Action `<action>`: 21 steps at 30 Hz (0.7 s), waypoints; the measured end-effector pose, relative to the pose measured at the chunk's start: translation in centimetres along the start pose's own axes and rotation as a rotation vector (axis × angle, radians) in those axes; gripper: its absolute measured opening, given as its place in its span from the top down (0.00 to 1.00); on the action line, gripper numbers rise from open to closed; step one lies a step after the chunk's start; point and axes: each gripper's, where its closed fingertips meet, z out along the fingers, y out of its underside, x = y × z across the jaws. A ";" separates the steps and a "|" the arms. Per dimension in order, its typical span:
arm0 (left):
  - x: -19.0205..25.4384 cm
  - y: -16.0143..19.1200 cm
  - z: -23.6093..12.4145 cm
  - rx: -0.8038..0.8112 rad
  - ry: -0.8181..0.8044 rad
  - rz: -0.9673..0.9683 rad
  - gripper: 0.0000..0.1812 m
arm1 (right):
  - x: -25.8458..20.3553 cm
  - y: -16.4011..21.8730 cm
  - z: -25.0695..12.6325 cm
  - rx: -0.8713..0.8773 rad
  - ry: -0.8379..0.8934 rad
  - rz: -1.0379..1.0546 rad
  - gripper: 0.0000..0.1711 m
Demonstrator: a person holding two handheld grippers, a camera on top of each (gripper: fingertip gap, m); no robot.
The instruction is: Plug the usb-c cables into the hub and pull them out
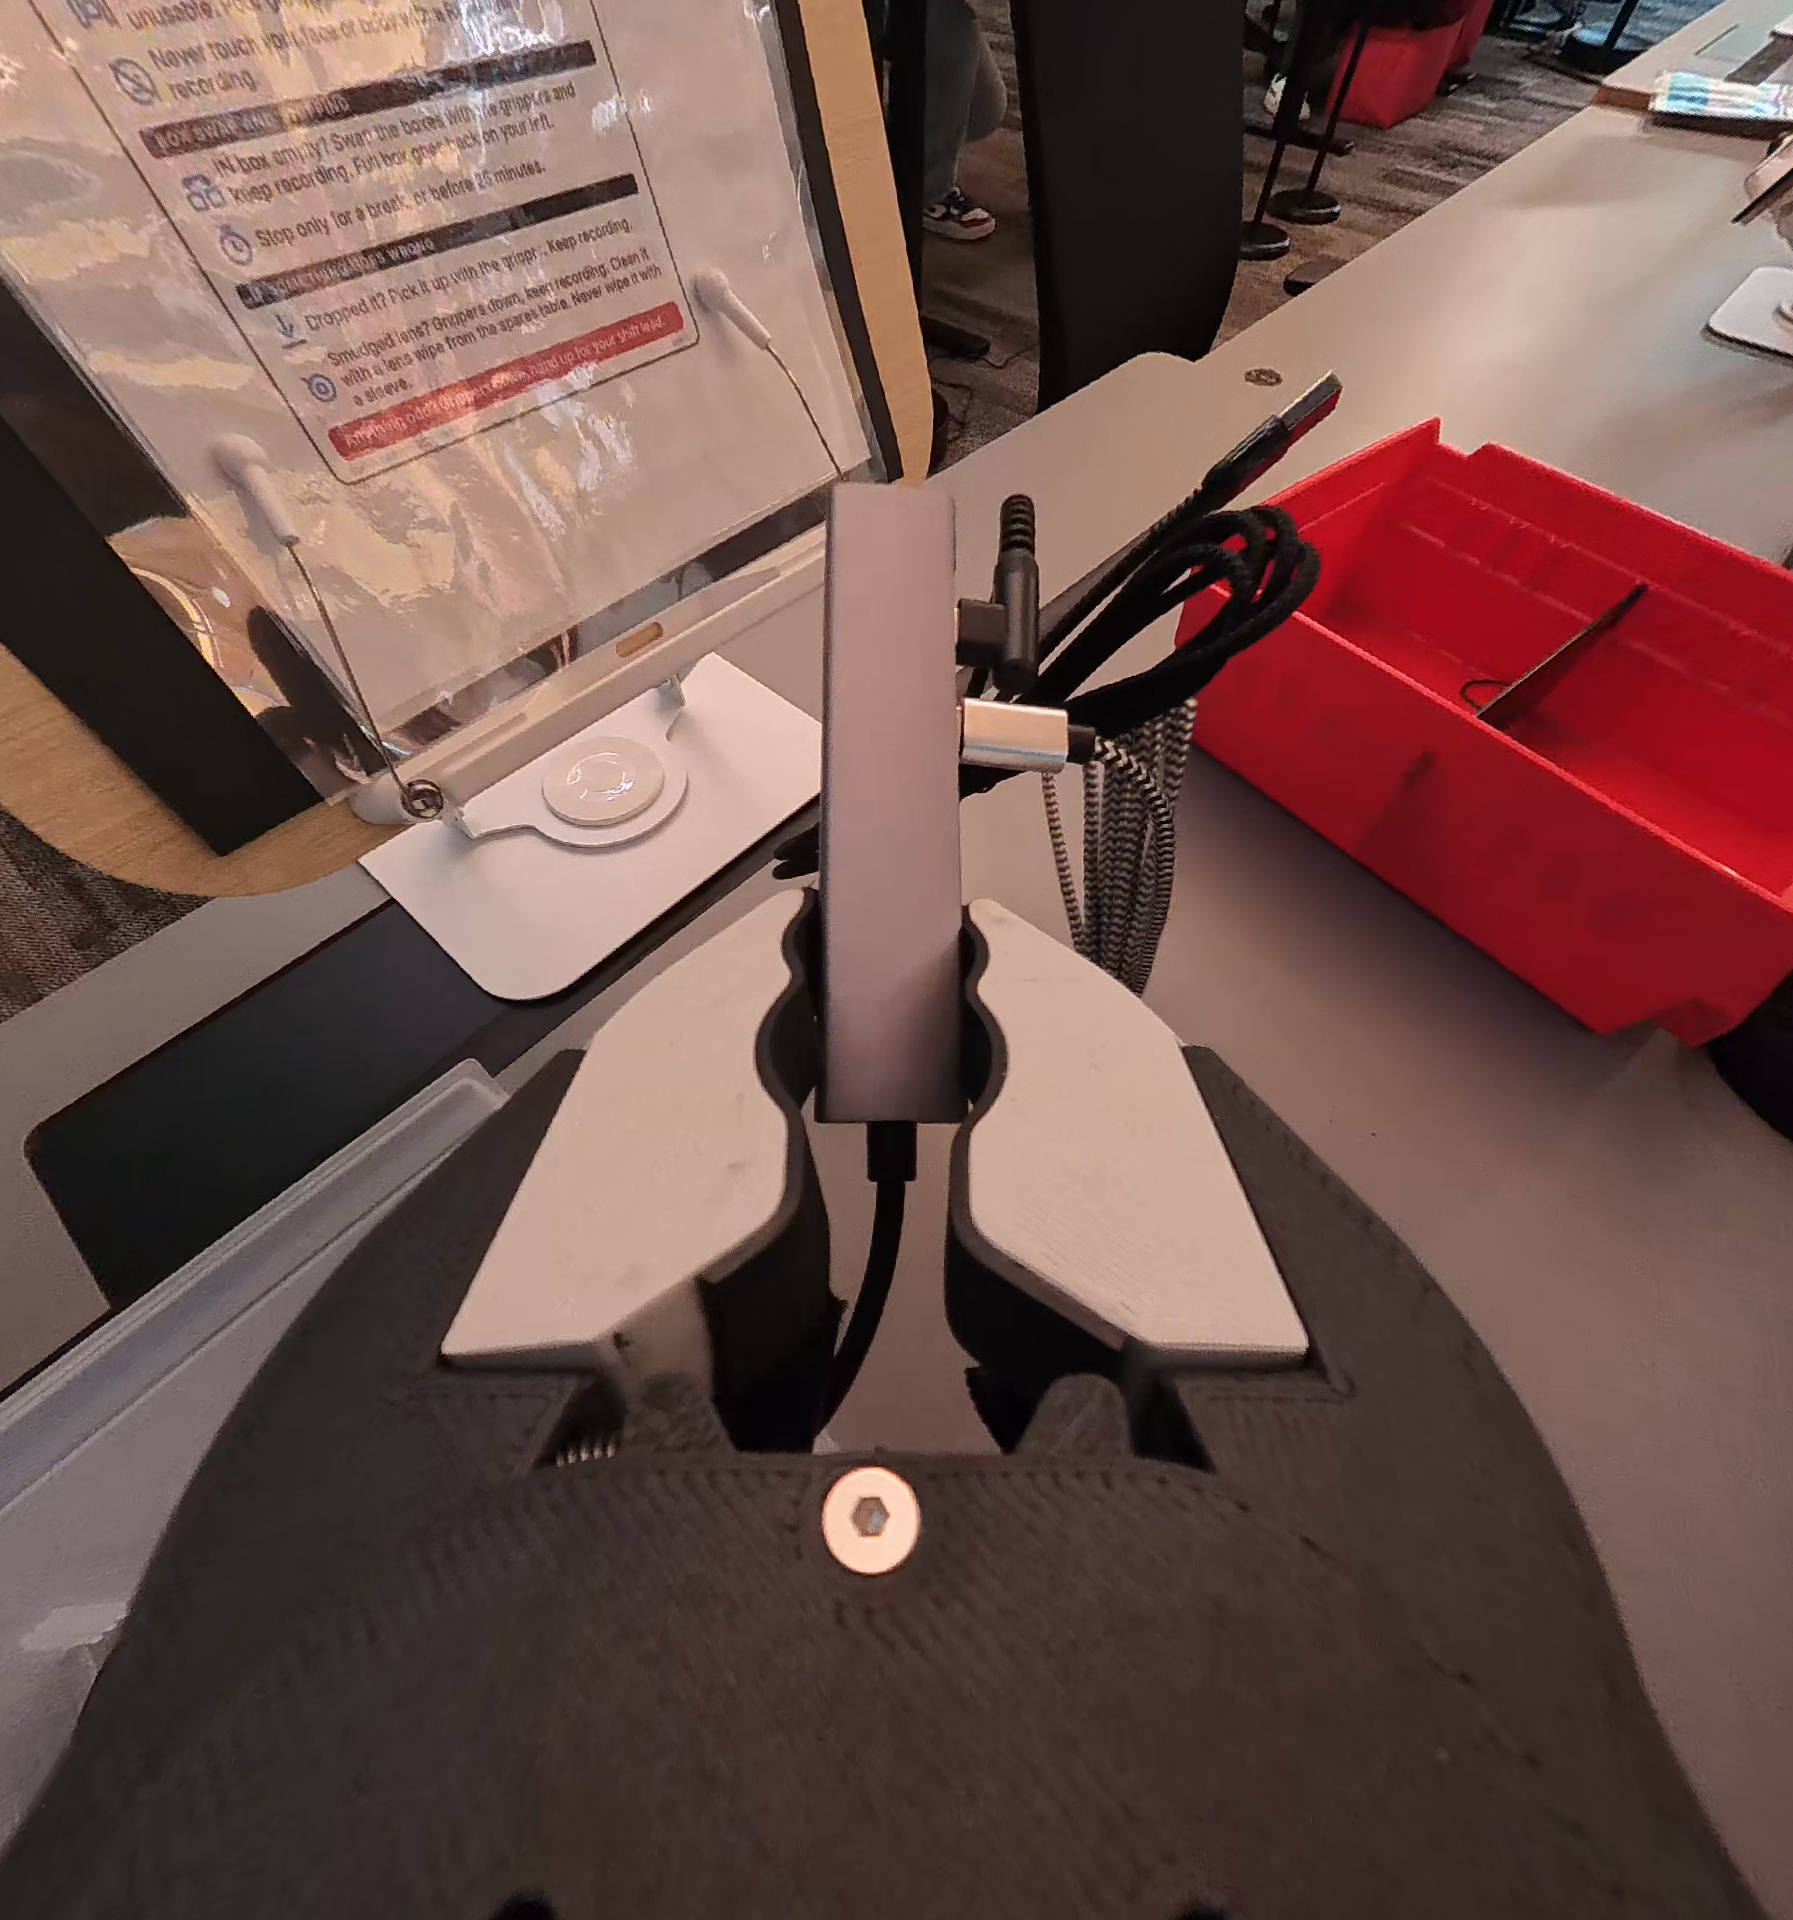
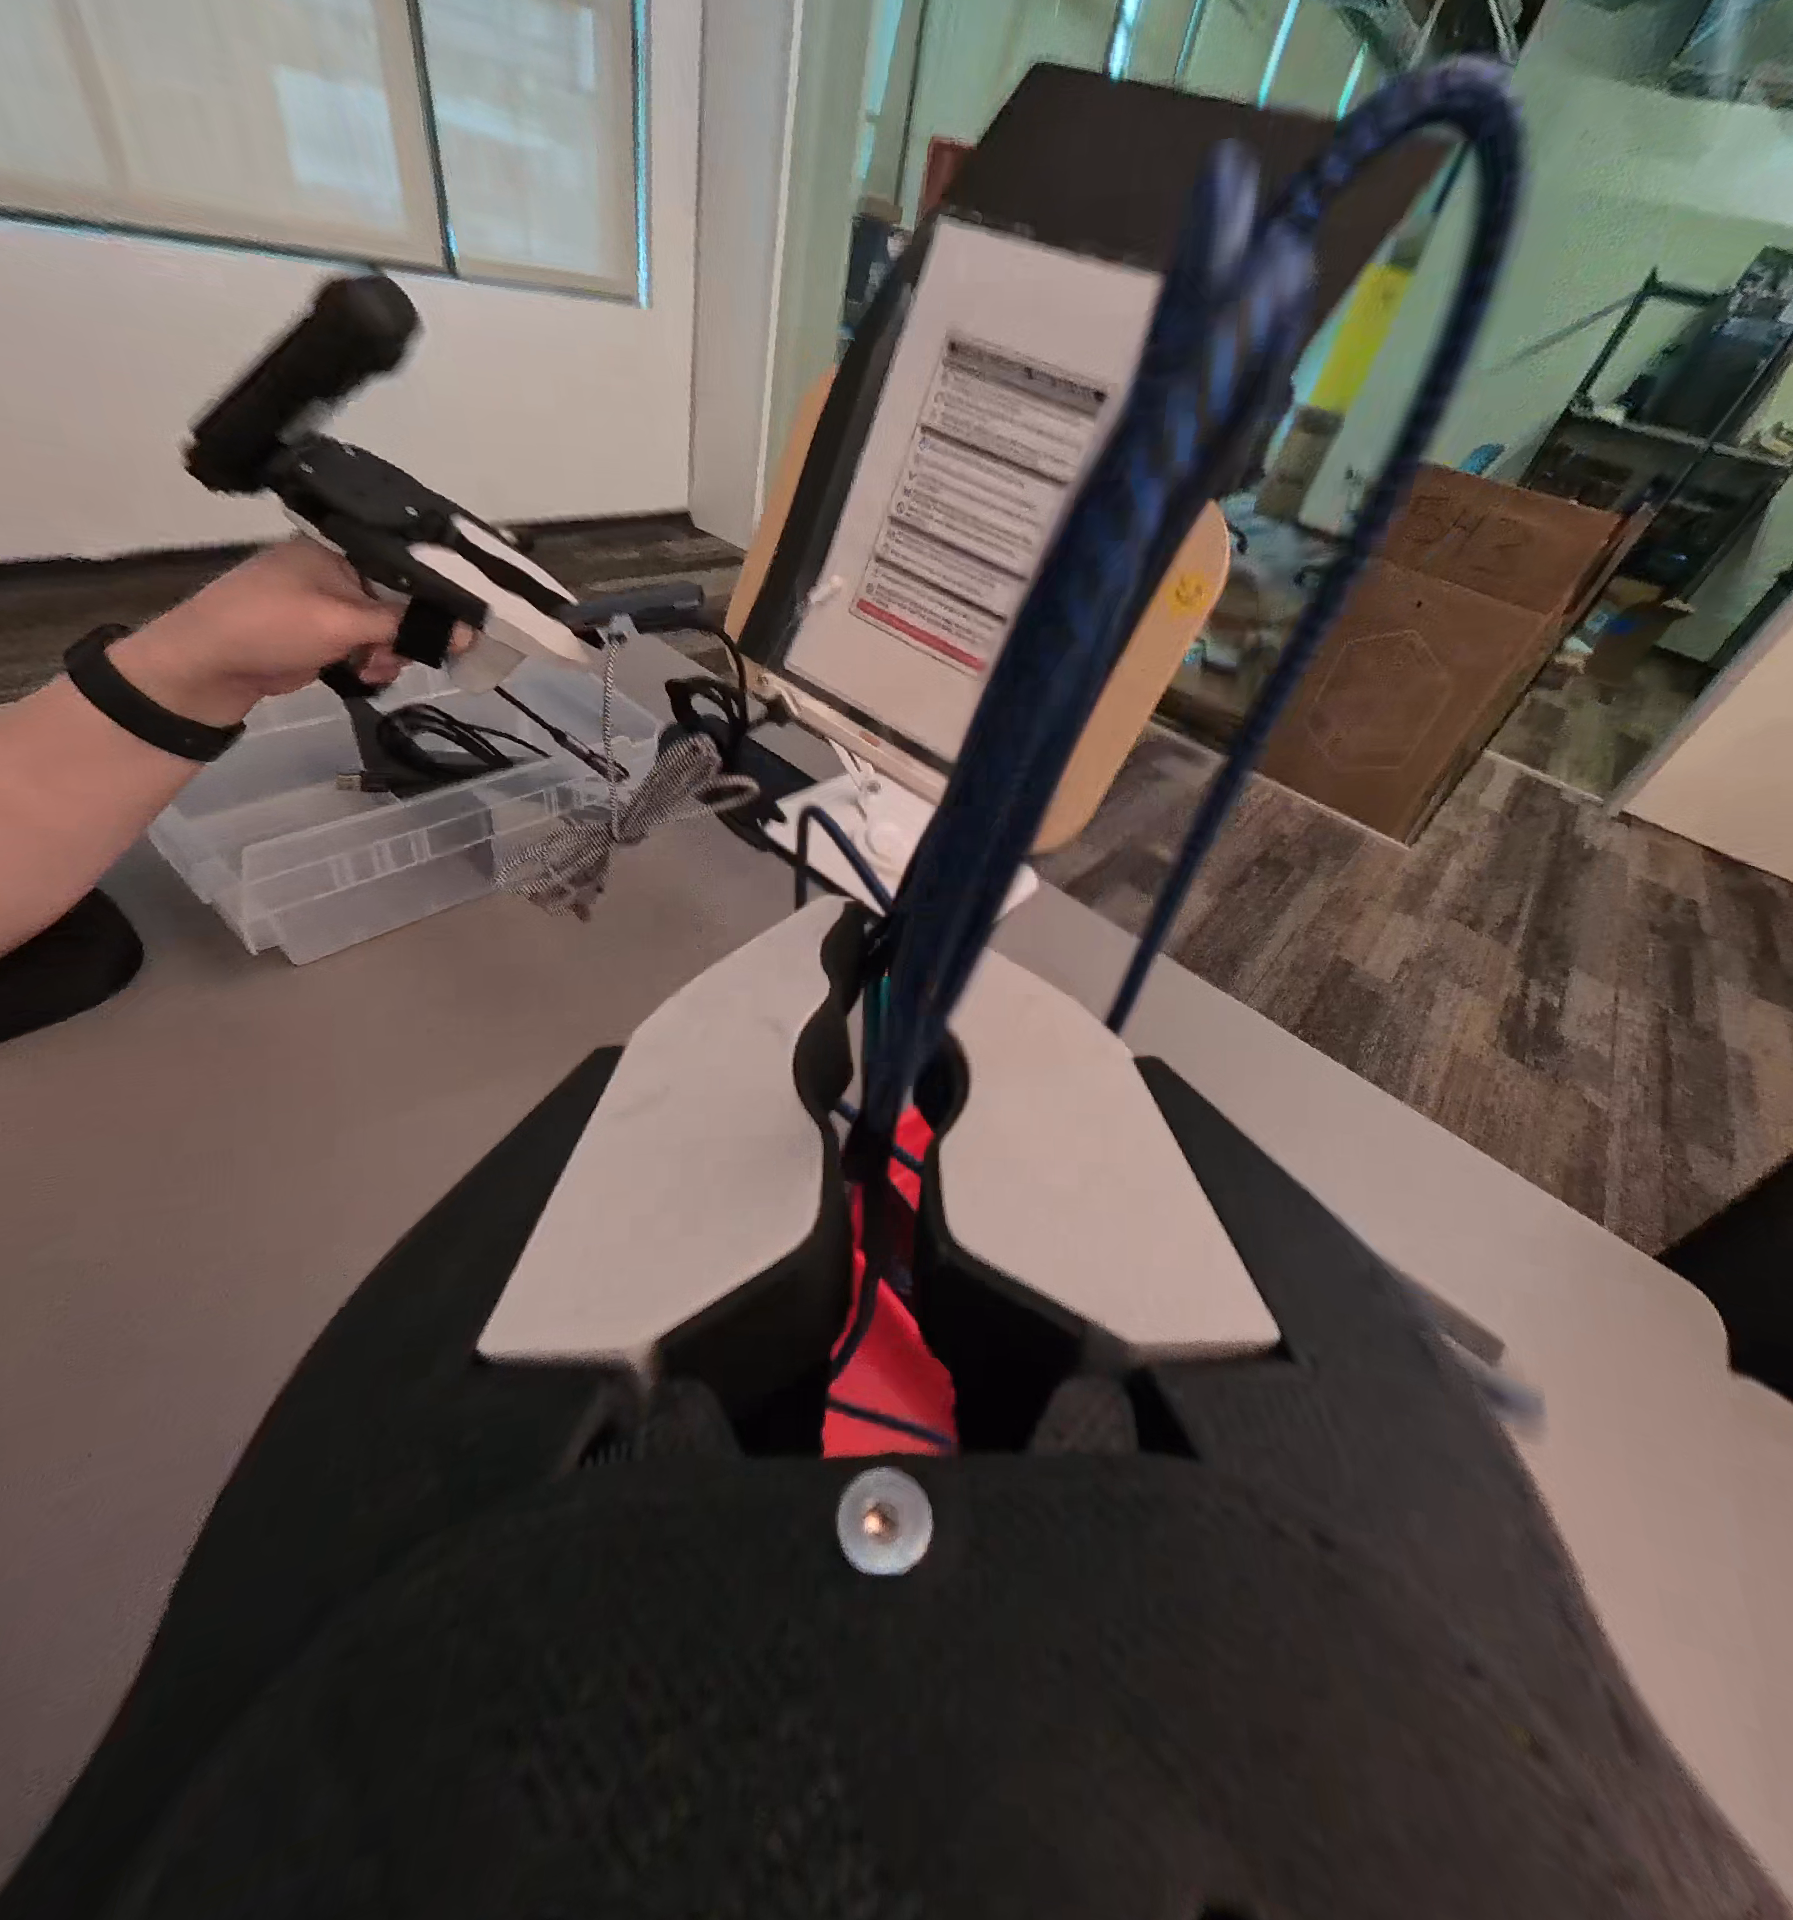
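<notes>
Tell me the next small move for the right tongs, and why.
Probably shift the grip toward the plug end. The right tongs are shut on the bundled blue cable, with no plug visible at the tips, while the left tongs hold the hub with two cables already in.

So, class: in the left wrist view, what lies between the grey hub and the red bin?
The left wrist view shows plugged-in cables there: between the hub and the red bin sit a silver-plug striped cable and looped black cables.
</notes>
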 end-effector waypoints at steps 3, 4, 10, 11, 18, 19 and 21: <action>0.1 0.1 0.1 -0.003 0.003 0.001 0.88 | 0.8 2.6 1.0 -0.119 -0.005 0.036 0.97; 0.1 0.1 0.1 -0.004 0.004 0.002 0.88 | 0.9 3.2 1.4 -0.143 -0.019 0.050 0.97; 0.3 0.2 0.3 -0.012 0.011 0.006 0.88 | 1.3 4.8 3.6 -0.225 -0.015 0.053 0.97; 0.4 0.2 0.3 -0.014 0.012 0.007 0.88 | 1.1 4.4 3.7 -0.211 -0.015 0.036 0.97; 0.5 0.3 0.4 -0.019 0.013 0.010 0.88 | -0.3 3.6 3.9 -0.247 0.028 -0.070 0.96; 0.5 0.3 0.4 -0.019 0.013 0.010 0.88 | -0.5 4.6 4.0 -0.302 0.006 -0.057 0.96; 0.5 0.3 0.4 -0.019 0.014 0.012 0.88 | -0.3 7.4 4.3 -0.427 -0.030 -0.047 0.96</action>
